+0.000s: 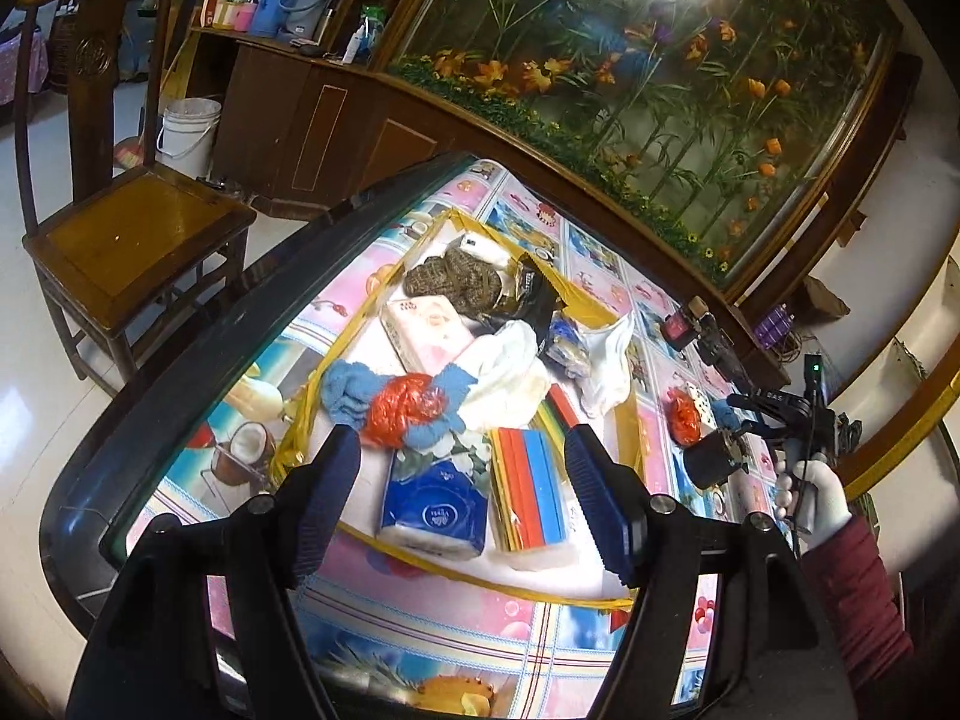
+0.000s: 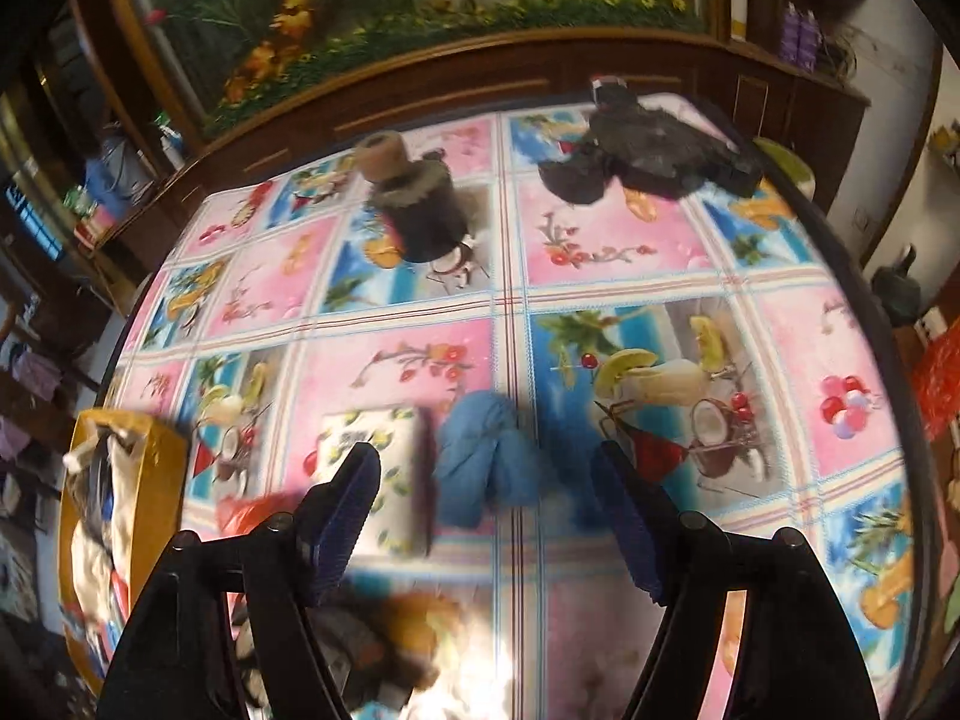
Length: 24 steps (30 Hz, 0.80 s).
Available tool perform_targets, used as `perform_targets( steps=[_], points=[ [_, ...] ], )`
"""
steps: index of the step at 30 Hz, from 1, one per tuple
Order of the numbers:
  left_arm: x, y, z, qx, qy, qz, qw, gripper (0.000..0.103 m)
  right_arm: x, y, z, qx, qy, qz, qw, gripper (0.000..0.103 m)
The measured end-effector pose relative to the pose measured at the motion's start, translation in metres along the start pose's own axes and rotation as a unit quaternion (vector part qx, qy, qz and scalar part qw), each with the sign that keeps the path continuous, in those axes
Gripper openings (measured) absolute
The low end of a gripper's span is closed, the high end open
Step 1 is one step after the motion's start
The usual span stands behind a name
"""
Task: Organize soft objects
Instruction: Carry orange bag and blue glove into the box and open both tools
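Observation:
My left gripper (image 1: pixel 461 441) is open and empty above a yellow-rimmed box (image 1: pixel 420 564). In the box lie a blue tissue pack (image 1: pixel 435 510), a striped sponge pack (image 1: pixel 531 492), a red plastic bag (image 1: pixel 405 402) on a blue towel (image 1: pixel 351 390), a pink tissue pack (image 1: pixel 429 327), a white cloth (image 1: pixel 510 366) and a brown knitted piece (image 1: pixel 453 279). My right gripper (image 2: pixel 485 459) is open over a blue cloth (image 2: pixel 480 456) on the table, not touching it. A lemon-print tissue pack (image 2: pixel 390 426) lies just left of the cloth. This view is blurred.
A black furry-topped cup (image 2: pixel 420 210) and a dark cloth (image 2: pixel 648 150) sit farther back on the patterned tablecloth. The box (image 2: pixel 156 456) stands at the table's left. A wooden chair (image 1: pixel 138 228) and a white bucket (image 1: pixel 189 129) stand beyond the table's edge. A gloved hand (image 1: pixel 822 498) holds the right gripper.

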<state>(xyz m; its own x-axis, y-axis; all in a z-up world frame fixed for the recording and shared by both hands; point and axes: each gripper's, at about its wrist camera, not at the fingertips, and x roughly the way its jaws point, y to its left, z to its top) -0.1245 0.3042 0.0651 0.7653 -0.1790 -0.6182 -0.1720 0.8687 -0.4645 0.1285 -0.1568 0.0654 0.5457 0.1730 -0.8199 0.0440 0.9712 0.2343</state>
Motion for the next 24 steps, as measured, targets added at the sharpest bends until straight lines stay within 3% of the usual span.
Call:
perform_targets(
  steps=[2,3,5,9,11,13,18,24],
  points=[
    [0.002,0.001,-0.002,-0.006,0.006,-0.001,1.0,0.07,0.023,-0.007,0.006,0.027,0.018,0.036,0.999,0.034],
    [0.004,0.001,-0.003,-0.008,0.009,-0.001,0.9999,0.07,0.034,-0.013,0.006,0.04,0.031,0.057,0.997,0.031],
    [0.004,0.002,-0.005,-0.01,0.01,-0.003,0.9999,0.07,0.041,-0.022,0.004,0.048,0.025,0.069,0.996,0.03],
    [0.007,0.006,-0.007,-0.018,0.012,-0.005,0.9998,0.07,0.013,-0.023,0.004,0.043,-0.02,0.06,0.997,0.03],
    [0.008,0.009,-0.009,-0.025,0.014,-0.008,0.9996,0.07,-0.015,-0.01,0.001,0.024,-0.047,0.069,0.996,0.03],
    [0.008,0.01,-0.011,-0.028,0.016,-0.012,0.9994,0.07,-0.042,0.019,-0.008,-0.005,-0.061,0.105,0.993,0.03],
    [0.005,0.012,-0.017,-0.029,0.023,-0.018,0.9991,0.07,-0.061,0.112,-0.049,-0.105,-0.021,0.193,0.975,0.03],
    [-0.005,0.018,-0.022,-0.03,0.018,-0.017,0.9993,0.07,-0.03,0.203,-0.114,-0.203,0.066,0.244,0.946,0.031]
  ],
)
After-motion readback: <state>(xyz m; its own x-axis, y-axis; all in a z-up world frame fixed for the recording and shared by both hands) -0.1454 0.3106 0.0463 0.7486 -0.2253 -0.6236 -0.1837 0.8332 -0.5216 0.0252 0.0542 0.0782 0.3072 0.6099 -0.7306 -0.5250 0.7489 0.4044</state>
